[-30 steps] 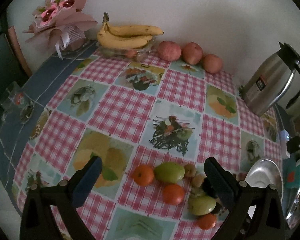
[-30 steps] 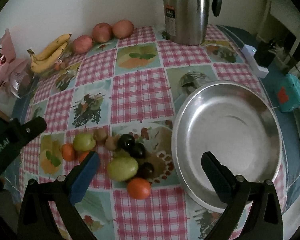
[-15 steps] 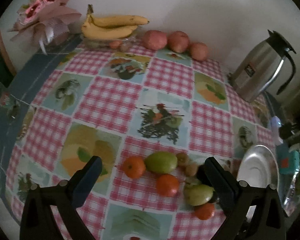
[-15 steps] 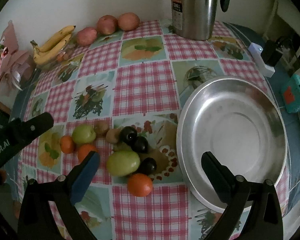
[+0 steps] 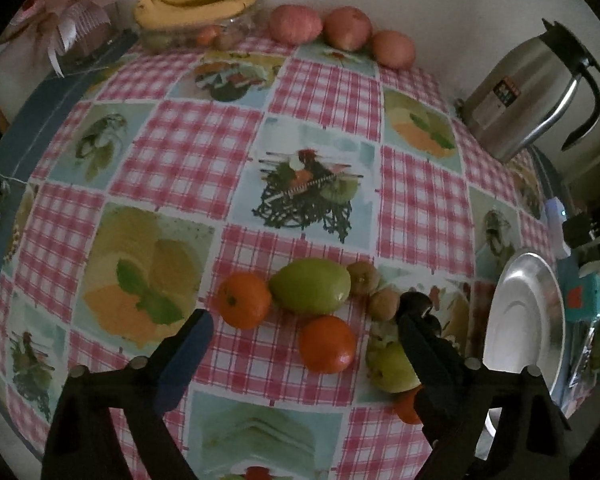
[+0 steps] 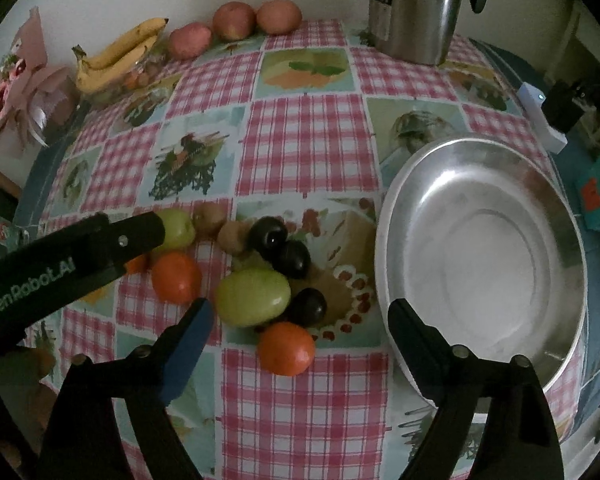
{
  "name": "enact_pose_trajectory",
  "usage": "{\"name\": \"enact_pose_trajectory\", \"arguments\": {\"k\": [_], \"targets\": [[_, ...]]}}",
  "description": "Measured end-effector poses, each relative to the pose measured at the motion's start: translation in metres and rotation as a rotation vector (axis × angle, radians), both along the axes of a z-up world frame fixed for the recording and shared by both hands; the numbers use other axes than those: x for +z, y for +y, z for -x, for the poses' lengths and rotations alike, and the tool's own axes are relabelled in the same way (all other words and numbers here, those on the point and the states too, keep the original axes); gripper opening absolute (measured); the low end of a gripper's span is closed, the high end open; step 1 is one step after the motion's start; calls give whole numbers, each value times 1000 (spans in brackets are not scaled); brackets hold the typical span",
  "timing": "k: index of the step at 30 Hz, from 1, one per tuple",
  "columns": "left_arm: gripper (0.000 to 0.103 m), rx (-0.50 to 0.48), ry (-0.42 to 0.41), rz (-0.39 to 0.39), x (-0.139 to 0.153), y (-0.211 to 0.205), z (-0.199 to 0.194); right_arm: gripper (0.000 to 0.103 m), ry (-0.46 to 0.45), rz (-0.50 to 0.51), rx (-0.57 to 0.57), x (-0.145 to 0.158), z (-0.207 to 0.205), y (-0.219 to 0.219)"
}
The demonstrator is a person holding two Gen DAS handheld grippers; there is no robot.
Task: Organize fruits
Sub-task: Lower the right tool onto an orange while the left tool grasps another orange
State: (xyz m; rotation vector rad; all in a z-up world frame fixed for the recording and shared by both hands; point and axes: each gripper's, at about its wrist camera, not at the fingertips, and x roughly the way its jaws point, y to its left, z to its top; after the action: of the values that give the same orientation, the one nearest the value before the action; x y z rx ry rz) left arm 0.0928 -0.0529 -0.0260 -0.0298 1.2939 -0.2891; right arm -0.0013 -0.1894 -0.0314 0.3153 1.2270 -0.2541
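Checked pink-and-picture cloth is covering the tabletop [image 6: 300, 152], dimly lit, with a pale wall behind. Nearest the cameras, both grippers are hanging over the loose fruit with jaws released and nothing between them. The right gripper [image 6: 300, 326] is framing an orange [image 6: 286, 348], with a green mango [image 6: 253, 297] and dark plums [image 6: 292, 259] just beyond. The left gripper [image 5: 304, 330] is bracketing another orange [image 5: 326, 344]; a second green mango [image 5: 310, 286] and a third orange [image 5: 244, 300] are lying just past it. Judging by this, the step in hand is the approach before a first pick, and each arm is needing to drop and close on its orange. The steel plate [image 6: 480, 260] is sitting bare just beside the pile, likely the destination. Farther back, bananas [image 6: 116, 56], red apples [image 6: 236, 20] and a steel jug [image 6: 416, 8] are lining the wall.
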Motion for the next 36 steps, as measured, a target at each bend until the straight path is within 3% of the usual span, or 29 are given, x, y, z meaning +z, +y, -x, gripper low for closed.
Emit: {"name": "enact_pose_trajectory", "arguments": {"k": [14,24,30,32,36], "targets": [[87,-46,63,-51,-28,-16,5,73,94,-41,22,-23,-2,8],[78,-45,52,-54,-24,-16,4,67,147,-55,7,-39,1,4],[58,-63,53,-45,-21,-19,6,66,154,-45,14,-46,-1,5],[47,-74,65,-47,-25,-24,6,63,154,-49,18,-48,-2,6],[42,-82,81,-50,-33,-27,7,54,150,-49,27,-49,-3,8]]}}
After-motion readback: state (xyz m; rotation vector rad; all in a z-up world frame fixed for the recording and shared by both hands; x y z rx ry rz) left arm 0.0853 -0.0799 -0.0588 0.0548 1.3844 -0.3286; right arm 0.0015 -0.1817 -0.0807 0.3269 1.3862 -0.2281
